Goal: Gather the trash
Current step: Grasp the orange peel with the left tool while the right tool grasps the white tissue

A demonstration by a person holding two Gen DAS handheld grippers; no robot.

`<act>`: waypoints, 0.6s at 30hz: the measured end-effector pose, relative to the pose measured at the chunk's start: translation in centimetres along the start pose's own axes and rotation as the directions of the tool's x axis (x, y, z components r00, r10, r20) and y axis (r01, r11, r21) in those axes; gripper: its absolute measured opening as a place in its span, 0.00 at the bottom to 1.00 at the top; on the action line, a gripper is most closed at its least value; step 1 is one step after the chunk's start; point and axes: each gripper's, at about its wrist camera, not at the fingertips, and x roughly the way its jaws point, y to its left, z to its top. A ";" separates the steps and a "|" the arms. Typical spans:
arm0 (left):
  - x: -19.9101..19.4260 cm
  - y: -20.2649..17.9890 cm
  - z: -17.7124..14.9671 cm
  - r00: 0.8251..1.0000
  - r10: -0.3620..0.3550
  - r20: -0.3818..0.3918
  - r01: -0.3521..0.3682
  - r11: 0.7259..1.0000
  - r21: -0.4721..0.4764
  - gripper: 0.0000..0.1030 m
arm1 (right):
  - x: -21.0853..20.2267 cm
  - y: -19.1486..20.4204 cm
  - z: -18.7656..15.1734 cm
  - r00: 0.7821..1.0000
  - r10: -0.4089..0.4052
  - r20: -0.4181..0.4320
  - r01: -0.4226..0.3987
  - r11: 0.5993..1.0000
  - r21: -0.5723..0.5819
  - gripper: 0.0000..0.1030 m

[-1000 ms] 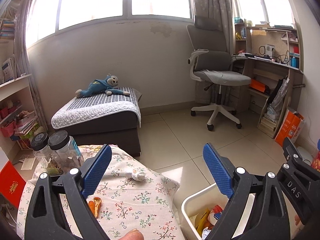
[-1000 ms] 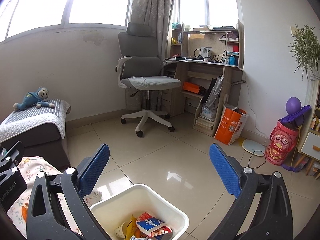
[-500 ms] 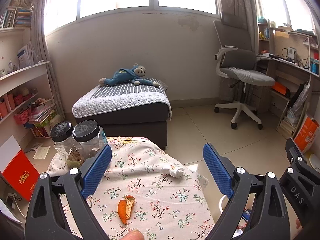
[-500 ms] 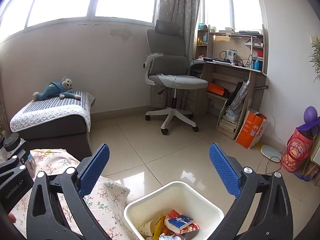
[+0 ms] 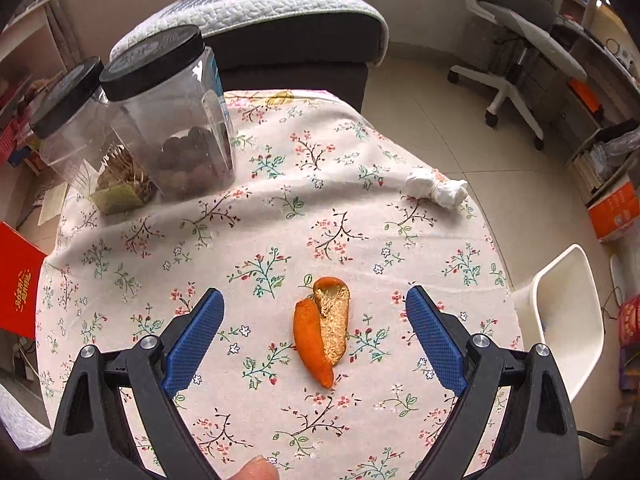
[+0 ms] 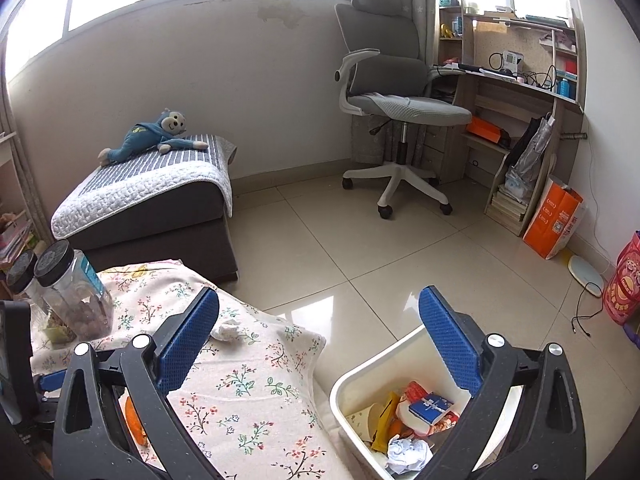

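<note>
Orange peel [image 5: 322,338]: two curled strips lying side by side and touching, on the floral tablecloth [image 5: 280,220], lower centre of the left wrist view. One strip shows its pale pith, the other its orange skin. In the right wrist view only a sliver of it shows behind the near finger, at 8 o'clock.

Left gripper [image 5: 314,338]: blue pads spread wide, one on each side of the peel, neither touching it. Holding nothing. A fingertip [image 5: 256,470] of the person shows at the bottom edge, 6 o'clock.

Crumpled tissue [image 5: 436,190]: white wad on the cloth near the table's right edge, at about 2 o'clock from the peel, well apart from it. Also seen in the right wrist view [image 6: 229,330], just beside the near blue pad.

Right gripper [image 6: 318,342]: fingers wide apart, empty, looking over the table edge and the bin.

White bin [image 6: 352,384]: on the tiled floor just beside the table, at 5 o'clock in the right view. Inside: a paper ball, packets, a small blue box. Its rim shows at 3 o'clock in the left view [image 5: 560,280].

Two clear jars [image 5: 172,120] with black lids stand upright together at 10 o'clock from the peel; the nearer holds dark round pieces.

Beyond: a blue plush toy [image 6: 154,136] lies on a padded bench, office chair [image 6: 396,100] at 1 o'clock.
</note>
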 end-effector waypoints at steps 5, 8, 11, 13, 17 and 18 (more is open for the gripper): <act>4.2 0.9 -1.8 0.992 -0.050 -0.119 0.045 0.998 -0.048 0.79 | 3.6 2.0 -0.5 0.997 0.023 -0.076 -0.029 0.997 -0.071 0.93; 5.6 0.2 -2.6 0.989 -0.061 -0.137 0.057 0.998 -0.030 0.76 | 6.3 3.5 -1.0 0.990 0.054 -0.127 -0.070 0.989 -0.129 0.93; 6.4 -0.9 -3.5 0.991 -0.031 -0.130 0.032 0.999 0.007 0.74 | 9.5 4.9 -1.6 0.979 0.071 -0.189 -0.107 0.975 -0.192 0.93; 6.2 -1.8 -4.3 0.996 0.034 -0.088 -0.029 0.998 0.056 0.64 | 11.3 5.9 -1.9 0.974 0.075 -0.212 -0.127 0.961 -0.245 0.93; 5.0 -1.1 -4.9 0.997 0.000 -0.076 0.004 0.999 0.046 0.18 | 14.8 8.2 -2.8 0.940 0.148 -0.306 -0.247 0.917 -0.314 0.93; 4.6 -0.2 -4.8 0.997 -0.006 -0.080 0.007 1.000 0.015 0.16 | 15.5 8.8 -3.1 0.930 0.162 -0.329 -0.274 0.905 -0.327 0.93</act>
